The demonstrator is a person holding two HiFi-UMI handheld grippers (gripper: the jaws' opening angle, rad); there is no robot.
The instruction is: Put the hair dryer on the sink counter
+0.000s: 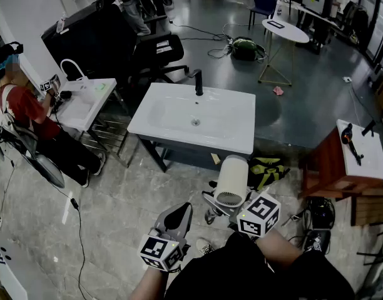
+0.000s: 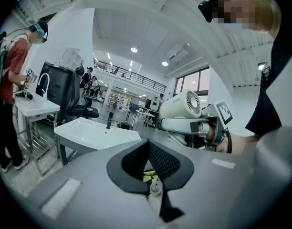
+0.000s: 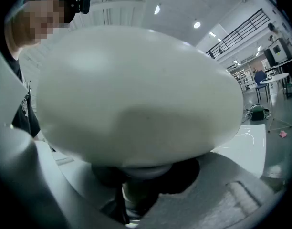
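In front of the white sink counter (image 1: 238, 141), short of its near edge and toward its right corner, the white hair dryer (image 1: 232, 179) hangs in the air over the grey floor, not touching the top. The right gripper (image 3: 139, 187) is clamped on its handle, barrel above the jaws and the vented end facing the camera in the head view. The left gripper (image 2: 147, 147) sits lower and to the left, well apart from the counter, its 2 jaws closed together with nothing between them.

The basin takes most of the counter, leaving flat rims along the sides and front. A black faucet (image 1: 198, 82) stands at the middle of the back edge. Under the right corner lies a yellow-green bag (image 1: 268, 167). Open floor flanks the counter on both sides. A second sink (image 1: 85, 102) with a person (image 1: 29, 114) stands to the left, and a small white-topped table (image 1: 365, 150) stands to the right.
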